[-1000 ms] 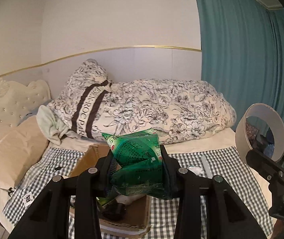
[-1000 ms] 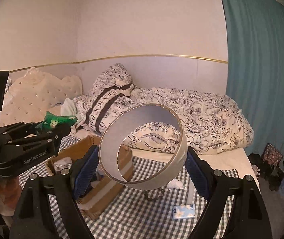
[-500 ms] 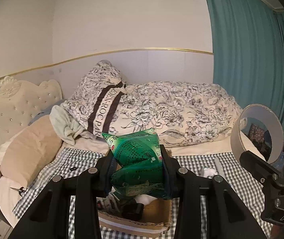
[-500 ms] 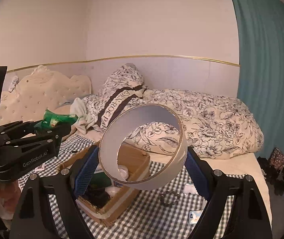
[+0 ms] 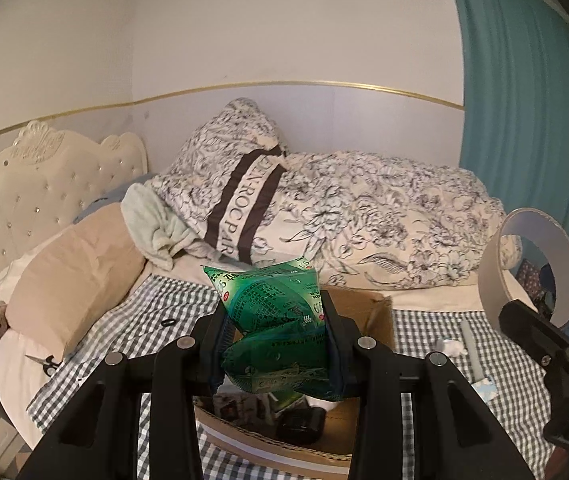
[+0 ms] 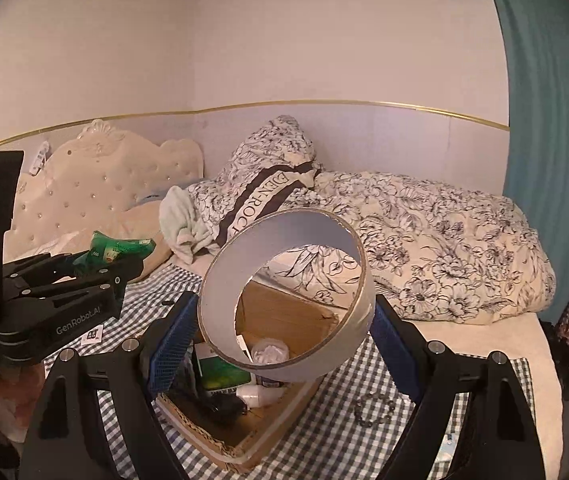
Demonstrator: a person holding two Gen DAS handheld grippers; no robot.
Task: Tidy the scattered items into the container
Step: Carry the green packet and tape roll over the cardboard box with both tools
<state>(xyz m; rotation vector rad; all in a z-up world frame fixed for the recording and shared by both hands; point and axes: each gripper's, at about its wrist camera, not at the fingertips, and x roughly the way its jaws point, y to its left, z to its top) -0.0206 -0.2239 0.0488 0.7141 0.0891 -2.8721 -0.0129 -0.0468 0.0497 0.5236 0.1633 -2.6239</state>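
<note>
Directly below both grippers sits the open brown cardboard box (image 6: 284,320) on the checked cloth, the left gripper (image 5: 274,340) clamped on a crinkly green foil snack packet (image 5: 276,320), the right gripper (image 6: 284,336) (seemingly nearer the opening) clamped across a wide grey tape roll (image 6: 284,300).

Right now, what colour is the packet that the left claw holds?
Green, with small white print. The packet shows best in the left wrist view, clamped in the left claw.
</note>
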